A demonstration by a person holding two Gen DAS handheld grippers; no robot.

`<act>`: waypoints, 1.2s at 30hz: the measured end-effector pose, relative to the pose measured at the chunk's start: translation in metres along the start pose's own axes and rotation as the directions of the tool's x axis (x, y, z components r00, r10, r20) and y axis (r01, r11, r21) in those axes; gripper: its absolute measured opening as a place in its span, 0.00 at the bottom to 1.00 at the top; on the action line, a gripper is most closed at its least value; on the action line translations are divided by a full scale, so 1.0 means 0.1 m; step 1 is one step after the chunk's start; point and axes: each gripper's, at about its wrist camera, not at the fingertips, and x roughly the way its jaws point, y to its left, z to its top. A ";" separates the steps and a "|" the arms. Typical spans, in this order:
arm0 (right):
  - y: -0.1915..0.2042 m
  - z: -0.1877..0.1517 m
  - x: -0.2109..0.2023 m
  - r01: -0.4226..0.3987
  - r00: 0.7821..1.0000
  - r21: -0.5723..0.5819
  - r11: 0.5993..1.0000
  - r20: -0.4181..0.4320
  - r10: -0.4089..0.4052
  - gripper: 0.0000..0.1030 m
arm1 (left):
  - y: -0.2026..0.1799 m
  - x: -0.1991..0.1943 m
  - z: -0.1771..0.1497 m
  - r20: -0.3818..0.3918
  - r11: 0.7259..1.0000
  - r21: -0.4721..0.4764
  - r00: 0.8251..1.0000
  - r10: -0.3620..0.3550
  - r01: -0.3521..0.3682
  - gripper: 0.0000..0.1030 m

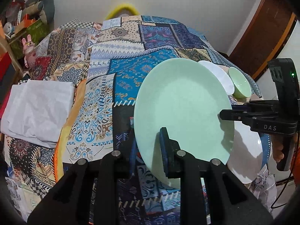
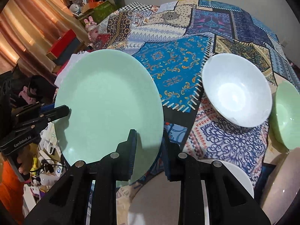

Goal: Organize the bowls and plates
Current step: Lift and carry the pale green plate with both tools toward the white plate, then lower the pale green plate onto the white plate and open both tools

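Observation:
A large mint green plate (image 1: 183,108) is held in the air above the patterned bedspread, and it shows in the right wrist view (image 2: 108,103) too. My left gripper (image 1: 148,150) is shut on its near rim. My right gripper (image 2: 149,153) is shut on its other rim, and it shows from the side in the left wrist view (image 1: 225,115). A white bowl (image 2: 236,90) and a small green bowl (image 2: 288,116) stand on the bedspread to the right. A white plate (image 1: 245,155) lies under the green plate's right side.
A patchwork bedspread (image 1: 105,86) covers the surface. A folded white cloth (image 1: 37,108) lies at the left. A pinkish dish (image 2: 281,187) sits at the lower right. Boxes and toys (image 1: 28,24) crowd the far left beside the bed.

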 end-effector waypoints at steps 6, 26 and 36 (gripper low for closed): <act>-0.10 -0.09 -0.14 0.003 1.000 0.002 1.000 0.013 -0.004 0.22 | -0.17 -0.06 0.01 0.012 1.000 0.013 1.000 -0.014 0.014 0.21; -0.59 -0.55 -0.48 0.021 0.999 0.093 0.995 0.024 -0.023 0.22 | -0.89 0.12 -0.08 -0.042 0.992 0.103 0.996 -0.074 0.078 0.21; -0.78 -0.80 -0.64 0.034 0.999 0.146 0.989 0.023 -0.038 0.22 | -1.17 0.24 -0.18 -0.087 0.982 0.135 0.989 -0.119 0.130 0.21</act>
